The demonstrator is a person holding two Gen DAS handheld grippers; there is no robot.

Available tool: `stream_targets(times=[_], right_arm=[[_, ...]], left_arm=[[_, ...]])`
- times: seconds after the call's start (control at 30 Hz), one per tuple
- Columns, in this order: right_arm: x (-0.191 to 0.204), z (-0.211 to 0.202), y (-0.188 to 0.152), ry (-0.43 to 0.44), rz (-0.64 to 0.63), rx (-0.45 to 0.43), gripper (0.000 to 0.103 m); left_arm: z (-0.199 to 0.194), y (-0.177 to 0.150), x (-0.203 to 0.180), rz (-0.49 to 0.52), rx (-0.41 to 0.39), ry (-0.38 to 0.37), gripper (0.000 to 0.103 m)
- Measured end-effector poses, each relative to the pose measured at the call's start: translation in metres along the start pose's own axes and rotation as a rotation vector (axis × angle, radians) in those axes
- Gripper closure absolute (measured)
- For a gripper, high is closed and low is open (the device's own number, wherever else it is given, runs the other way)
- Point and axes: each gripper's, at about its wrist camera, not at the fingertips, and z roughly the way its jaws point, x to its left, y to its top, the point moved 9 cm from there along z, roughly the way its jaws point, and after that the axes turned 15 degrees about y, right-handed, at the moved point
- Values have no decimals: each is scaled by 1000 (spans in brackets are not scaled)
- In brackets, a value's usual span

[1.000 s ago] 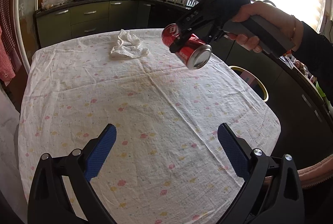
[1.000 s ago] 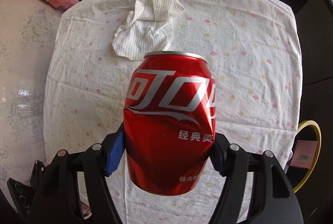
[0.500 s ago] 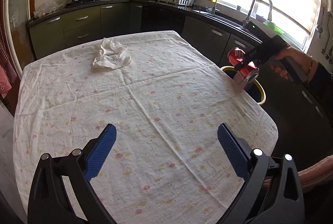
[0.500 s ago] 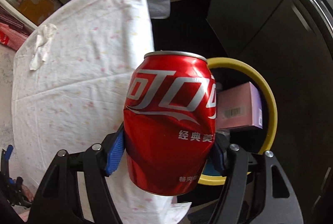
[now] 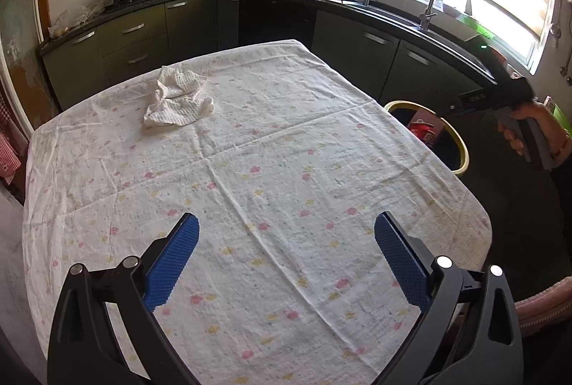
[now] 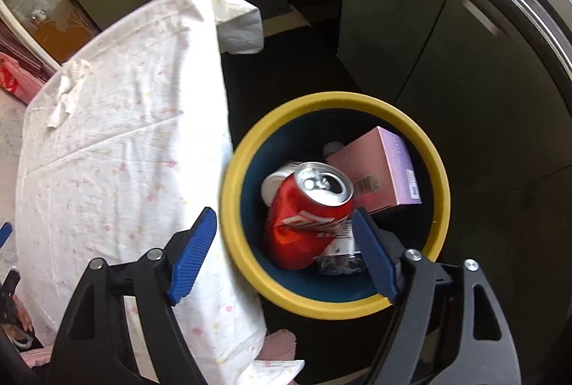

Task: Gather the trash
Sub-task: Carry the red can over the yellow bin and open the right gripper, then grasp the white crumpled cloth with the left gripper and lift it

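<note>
Dented red soda can [image 6: 309, 217] sits tilted in the yellow-rimmed bin [image 6: 336, 304] beside the table [image 5: 271, 170] — next to a pink box [image 6: 379, 170]. Right gripper [image 6: 284, 252] fingers opening, empty; half a second ago they clamped it. Left gripper [image 5: 286, 242] fingers wide apart, nothing between. Crumpled paper towel [image 5: 178, 102] lies on the table.

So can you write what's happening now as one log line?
red can: in yellow bin | right tongs: opening, empty | left tongs: open above table | paper towel: on table
</note>
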Motion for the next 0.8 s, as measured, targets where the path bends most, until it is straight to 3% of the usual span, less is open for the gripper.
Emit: stream_targets(times=[0.23,0.43,0.5,0.8], right_arm=[[42,-16,-23,61,-74,-58,27],[48,-16,-26,100,-70,-87,26],[49,-14,-26,114,-72,-90,26],[53,-8,-31,137,-81,-77,25]], left_arm=[[59,48,42,-15,74,79,5],[124,95,75,-77,128,111,5],[146,110,89,-92,132,158,5],[214,133,117,-200,181,215,5]])
